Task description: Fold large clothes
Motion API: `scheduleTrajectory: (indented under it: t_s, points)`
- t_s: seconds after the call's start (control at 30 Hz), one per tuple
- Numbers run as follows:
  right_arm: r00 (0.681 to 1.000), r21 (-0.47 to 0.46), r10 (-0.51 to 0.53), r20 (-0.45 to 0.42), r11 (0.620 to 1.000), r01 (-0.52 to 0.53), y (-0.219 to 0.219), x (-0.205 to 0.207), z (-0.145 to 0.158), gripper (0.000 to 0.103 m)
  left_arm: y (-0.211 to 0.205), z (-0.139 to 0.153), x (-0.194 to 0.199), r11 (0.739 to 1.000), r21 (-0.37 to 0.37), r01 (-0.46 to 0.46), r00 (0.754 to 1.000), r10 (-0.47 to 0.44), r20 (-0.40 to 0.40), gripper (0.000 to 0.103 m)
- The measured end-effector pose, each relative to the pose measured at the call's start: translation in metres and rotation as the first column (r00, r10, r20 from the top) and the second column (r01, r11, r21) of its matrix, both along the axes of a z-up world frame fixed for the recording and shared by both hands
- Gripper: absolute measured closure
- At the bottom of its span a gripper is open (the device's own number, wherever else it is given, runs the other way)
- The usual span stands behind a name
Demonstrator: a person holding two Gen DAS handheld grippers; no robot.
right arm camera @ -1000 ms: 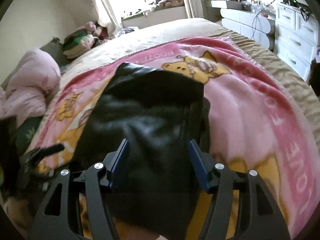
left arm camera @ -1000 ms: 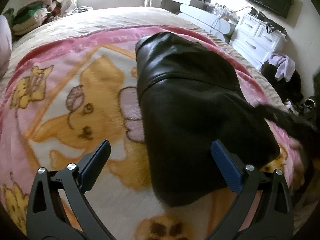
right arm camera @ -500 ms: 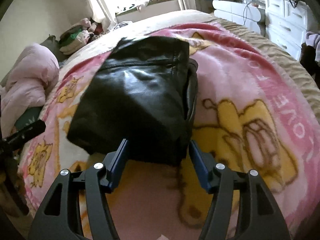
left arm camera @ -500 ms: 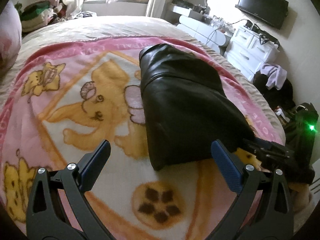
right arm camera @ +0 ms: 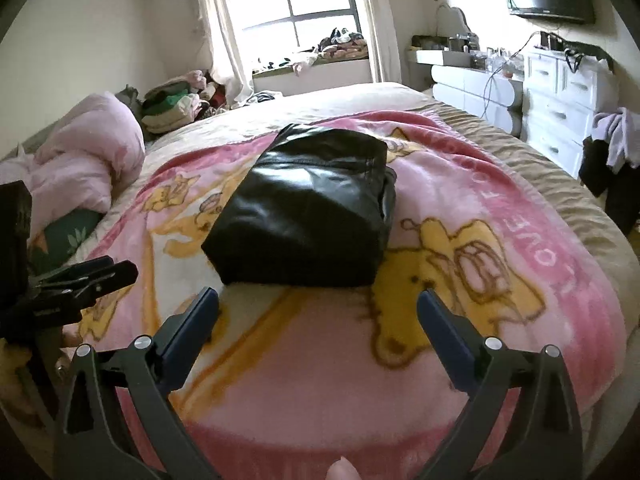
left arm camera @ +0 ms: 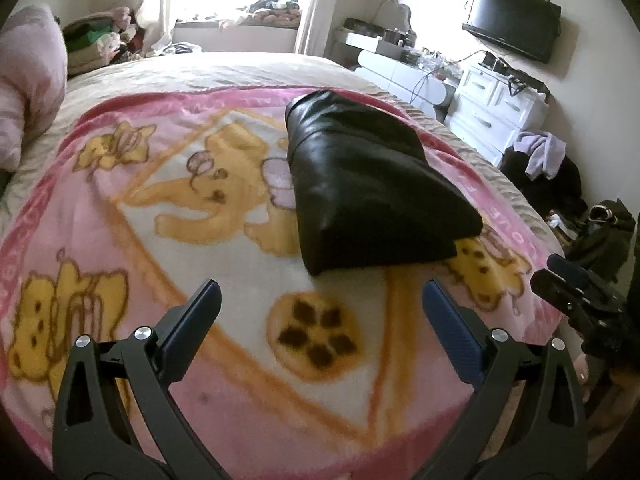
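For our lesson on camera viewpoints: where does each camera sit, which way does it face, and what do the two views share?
Left wrist: on the left gripper, looking down across the blanket at the folded black garment; own fingers wide, right gripper at right edge.
Right wrist: on the right gripper, jaws opening and empty; left gripper at left edge.
Shared: garment, blanket, window, white drawers.

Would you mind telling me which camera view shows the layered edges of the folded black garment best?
The right wrist view: the black garment shows its stacked edges along the right side, plus a seam across its glossy top. In the left wrist view the garment shows mainly its smooth folded side and top, and the stacked edges face away.
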State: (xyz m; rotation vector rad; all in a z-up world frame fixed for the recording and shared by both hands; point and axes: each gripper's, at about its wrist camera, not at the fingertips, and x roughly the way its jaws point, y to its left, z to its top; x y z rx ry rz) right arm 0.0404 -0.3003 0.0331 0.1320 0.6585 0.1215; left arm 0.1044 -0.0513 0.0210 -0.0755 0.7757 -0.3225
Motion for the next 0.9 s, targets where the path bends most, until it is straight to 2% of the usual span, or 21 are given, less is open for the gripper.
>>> scheduleTrajectory:
  t_s: [0.1, 0.73, 0.9]
  points:
    - [1.0, -0.026, -0.011, 0.005, 1.0, 0.011, 0.007, -0.011, -0.005, 0.004, 0.0, -0.004, -0.009, 1.0, 0.003, -0.005, 1.0, 0.005, 0.006, 0.008]
    - [1.0, -0.022, -0.02, 0.001, 1.0, 0.02, 0.011, -0.021, -0.01, 0.004, 0.007, -0.001, -0.017, 0.999, 0.003, -0.034, 0.999, 0.034, 0.023, 0.008]
    - [1.0, -0.026, -0.014, 0.004, 1.0, 0.015, 0.012, -0.023, -0.009, 0.004, 0.007, 0.0, -0.018, 0.998, 0.025, -0.052, 0.999, 0.051, 0.015, 0.008]
